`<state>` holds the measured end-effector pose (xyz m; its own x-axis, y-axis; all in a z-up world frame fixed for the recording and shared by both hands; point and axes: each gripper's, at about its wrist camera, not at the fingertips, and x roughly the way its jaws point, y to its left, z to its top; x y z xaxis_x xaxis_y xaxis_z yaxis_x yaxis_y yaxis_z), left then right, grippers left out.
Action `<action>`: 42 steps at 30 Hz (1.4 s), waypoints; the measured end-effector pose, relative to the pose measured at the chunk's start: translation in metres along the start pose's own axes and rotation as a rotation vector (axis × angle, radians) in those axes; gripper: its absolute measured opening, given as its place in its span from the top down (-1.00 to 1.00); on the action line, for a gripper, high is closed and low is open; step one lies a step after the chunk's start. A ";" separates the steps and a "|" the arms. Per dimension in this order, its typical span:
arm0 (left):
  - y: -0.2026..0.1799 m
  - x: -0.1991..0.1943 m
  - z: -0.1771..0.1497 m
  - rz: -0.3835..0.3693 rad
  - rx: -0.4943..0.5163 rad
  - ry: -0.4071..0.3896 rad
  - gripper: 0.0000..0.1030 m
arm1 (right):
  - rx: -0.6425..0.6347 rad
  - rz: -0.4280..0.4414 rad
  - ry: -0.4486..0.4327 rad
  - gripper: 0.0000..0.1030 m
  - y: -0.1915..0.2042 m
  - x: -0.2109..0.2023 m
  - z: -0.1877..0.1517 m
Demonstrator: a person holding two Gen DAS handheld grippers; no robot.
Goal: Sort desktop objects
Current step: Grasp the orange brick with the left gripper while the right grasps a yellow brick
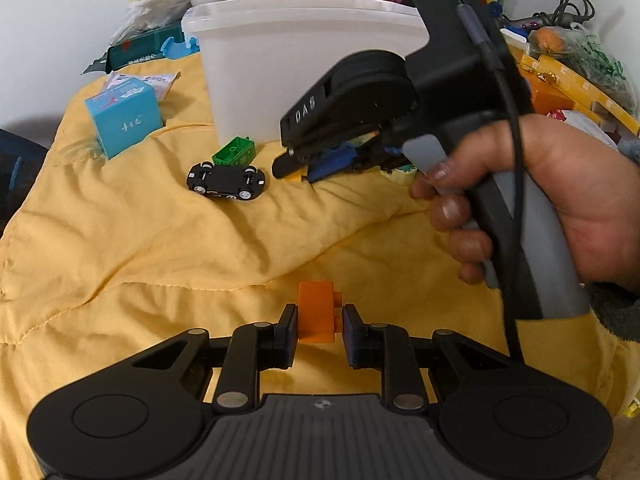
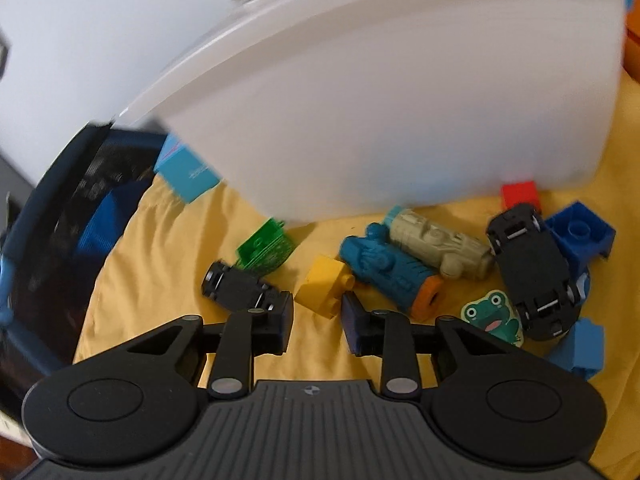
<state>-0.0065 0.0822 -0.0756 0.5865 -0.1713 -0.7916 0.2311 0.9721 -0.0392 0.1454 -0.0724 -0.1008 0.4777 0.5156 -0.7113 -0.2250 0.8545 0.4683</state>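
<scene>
Orange studded plastic brick [image 1: 316, 312] sits clenched in the left gripper [image 1: 319, 330] above quilted yellow cloth [image 1: 160, 240], while the right gripper [image 2: 317, 322] hangs released beside a yellow brick [image 2: 322, 286].

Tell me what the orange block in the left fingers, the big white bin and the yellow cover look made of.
Orange block: looks like hard moulded plastic, smooth and matte, with studs on its side.
White bin: seemingly translucent plastic, frosted, with a rolled rim.
Yellow cover: soft quilted fabric, judging by its wrinkles and stitch lines.
</scene>
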 end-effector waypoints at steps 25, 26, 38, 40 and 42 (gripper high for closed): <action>-0.012 0.035 0.022 -0.219 -0.201 0.000 0.46 | -1.111 -0.317 0.092 0.44 0.030 -0.085 -0.121; -0.013 0.032 0.020 -0.201 -0.184 -0.003 0.38 | -1.122 -0.309 0.088 0.44 0.033 -0.084 -0.124; -0.038 -0.010 0.007 -0.051 0.221 -0.115 0.13 | -0.971 -0.216 0.015 0.31 0.033 -0.091 -0.117; -0.050 -0.008 0.004 -0.051 0.315 -0.122 0.13 | -0.917 -0.206 0.006 0.31 0.029 -0.095 -0.116; -0.058 -0.001 0.002 -0.044 0.376 -0.104 0.20 | -0.880 -0.201 0.008 0.30 0.027 -0.100 -0.115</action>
<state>-0.0195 0.0257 -0.0714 0.6407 -0.2453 -0.7275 0.5147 0.8404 0.1699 -0.0058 -0.0937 -0.0777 0.5732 0.3489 -0.7414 -0.7080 0.6663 -0.2338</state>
